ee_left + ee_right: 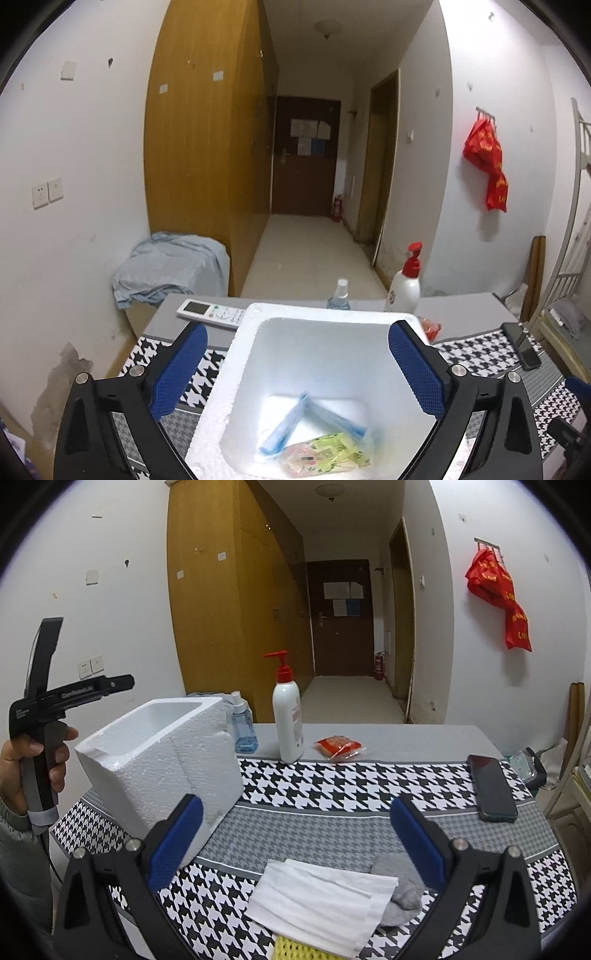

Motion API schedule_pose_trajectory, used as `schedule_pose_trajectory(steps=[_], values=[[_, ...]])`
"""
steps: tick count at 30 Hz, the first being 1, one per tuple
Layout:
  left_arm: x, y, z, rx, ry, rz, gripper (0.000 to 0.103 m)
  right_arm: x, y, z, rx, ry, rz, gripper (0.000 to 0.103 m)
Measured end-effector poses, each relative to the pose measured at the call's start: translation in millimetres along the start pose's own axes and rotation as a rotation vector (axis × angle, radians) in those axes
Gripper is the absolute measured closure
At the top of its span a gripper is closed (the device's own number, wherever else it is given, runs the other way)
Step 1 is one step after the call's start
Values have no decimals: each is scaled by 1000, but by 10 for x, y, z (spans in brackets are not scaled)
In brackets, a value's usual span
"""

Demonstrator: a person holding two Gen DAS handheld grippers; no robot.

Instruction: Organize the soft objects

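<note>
A white foam box stands on the table; in the right wrist view it is at the left. Inside lie a blue plastic packet and a green-yellow snack packet. My left gripper is open and empty, hovering over the box. My right gripper is open and empty above a folded white cloth, a grey soft piece and a yellow mesh sponge. A red packet lies farther back.
On the houndstooth tablecloth stand a white pump bottle, a blue spray bottle and a black phone. A white remote lies behind the box. The hand with the left tool is at the left.
</note>
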State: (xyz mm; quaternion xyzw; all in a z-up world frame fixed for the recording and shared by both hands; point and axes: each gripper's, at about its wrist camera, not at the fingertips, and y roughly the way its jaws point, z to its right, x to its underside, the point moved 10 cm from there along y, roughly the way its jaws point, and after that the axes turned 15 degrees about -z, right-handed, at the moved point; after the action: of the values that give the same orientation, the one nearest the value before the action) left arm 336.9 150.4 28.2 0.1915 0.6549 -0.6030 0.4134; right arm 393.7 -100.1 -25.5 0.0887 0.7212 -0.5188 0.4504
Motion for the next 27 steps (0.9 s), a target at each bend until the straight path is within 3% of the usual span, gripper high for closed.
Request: schedule_pose_trajectory(steps=[12, 27], values=[[120, -586, 235, 42, 68, 129, 1, 23, -132, -10, 12, 0, 18, 1], [333, -967, 399, 85, 100, 181, 1, 119, -468, -28, 27, -3, 60, 1]])
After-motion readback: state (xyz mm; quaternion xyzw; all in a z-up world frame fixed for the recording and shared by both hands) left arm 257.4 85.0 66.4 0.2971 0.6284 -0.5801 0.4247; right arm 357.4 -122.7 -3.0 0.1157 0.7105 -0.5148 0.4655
